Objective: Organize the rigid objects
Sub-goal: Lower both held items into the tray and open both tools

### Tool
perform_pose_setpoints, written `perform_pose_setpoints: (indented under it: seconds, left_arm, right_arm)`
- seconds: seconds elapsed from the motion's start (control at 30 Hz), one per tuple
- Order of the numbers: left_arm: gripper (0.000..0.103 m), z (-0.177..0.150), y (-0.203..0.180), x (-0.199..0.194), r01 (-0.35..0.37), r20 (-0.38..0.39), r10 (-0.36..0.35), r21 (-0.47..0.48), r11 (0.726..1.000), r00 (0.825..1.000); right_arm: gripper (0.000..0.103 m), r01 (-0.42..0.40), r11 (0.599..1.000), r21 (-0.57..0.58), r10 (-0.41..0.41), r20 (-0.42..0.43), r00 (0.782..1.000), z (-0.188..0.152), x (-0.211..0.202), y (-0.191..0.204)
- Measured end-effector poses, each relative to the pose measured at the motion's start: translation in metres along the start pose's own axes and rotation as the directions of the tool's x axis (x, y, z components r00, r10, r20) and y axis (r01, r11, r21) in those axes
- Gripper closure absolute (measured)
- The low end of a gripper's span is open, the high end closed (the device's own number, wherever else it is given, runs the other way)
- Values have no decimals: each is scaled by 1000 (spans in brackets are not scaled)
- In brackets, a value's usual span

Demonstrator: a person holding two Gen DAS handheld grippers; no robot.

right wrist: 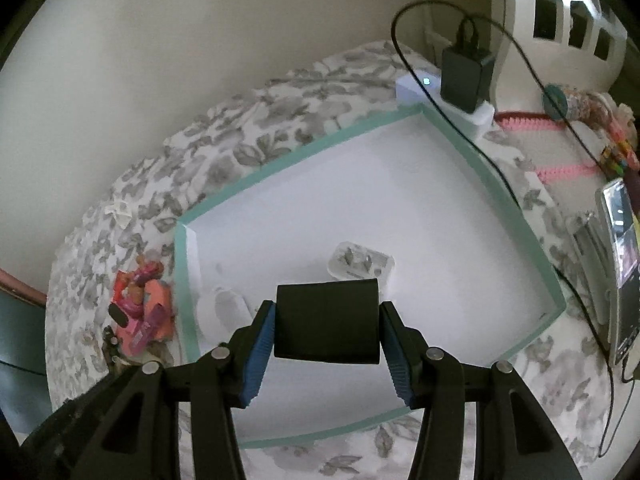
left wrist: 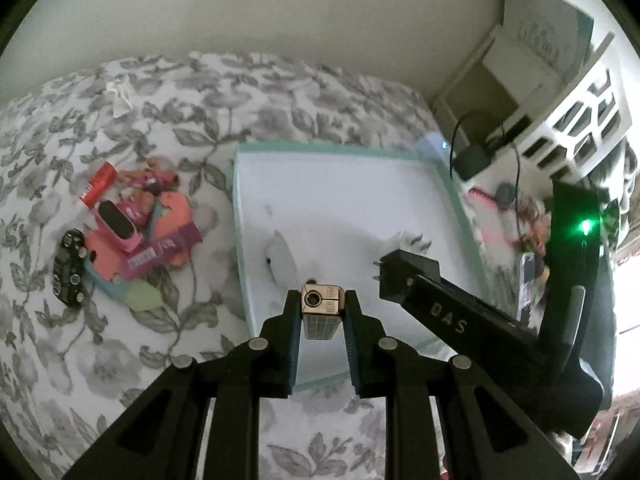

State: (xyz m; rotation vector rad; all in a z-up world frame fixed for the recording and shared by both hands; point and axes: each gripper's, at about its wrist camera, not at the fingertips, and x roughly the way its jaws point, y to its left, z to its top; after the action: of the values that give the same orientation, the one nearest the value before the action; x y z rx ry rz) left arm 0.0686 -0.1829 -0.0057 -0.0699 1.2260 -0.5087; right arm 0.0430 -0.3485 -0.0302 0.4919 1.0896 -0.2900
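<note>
A shallow white tray with a teal rim (left wrist: 240, 216) (right wrist: 182, 272) lies on a floral bedspread. My left gripper (left wrist: 322, 304) is shut on a small gold lighter (left wrist: 321, 312), held over the tray's near part. My right gripper (right wrist: 326, 322) is shut on a black power adapter (right wrist: 327, 322) (left wrist: 400, 276), also above the tray. Inside the tray lie a white oval mouse-like object (left wrist: 282, 256) (right wrist: 222, 306) and a white plug adapter (right wrist: 360, 264) (left wrist: 408, 240).
A pile of small items lies left of the tray: red tube (left wrist: 98, 184), pink toys (left wrist: 132, 224), black game controller (left wrist: 70, 266). A white power strip with a black charger (right wrist: 464, 78), a phone (right wrist: 622, 264) and a white laundry basket (left wrist: 576, 120) are at the right.
</note>
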Motion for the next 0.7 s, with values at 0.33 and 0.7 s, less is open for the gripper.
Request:
perform_pose_setpoints:
  seconds: [0.33,0.7]
  left_arm:
    - [82,2,3,28,-19,-43,18,-7,1000,999]
    - [82,8,10,45,-18,-32,17,-42,999,999]
  right_arm:
    - [48,33,999,-8,-33,-110,993,-10,36,-6]
    - [47,54,998,-15,-55,-113,992,-11,39,-6]
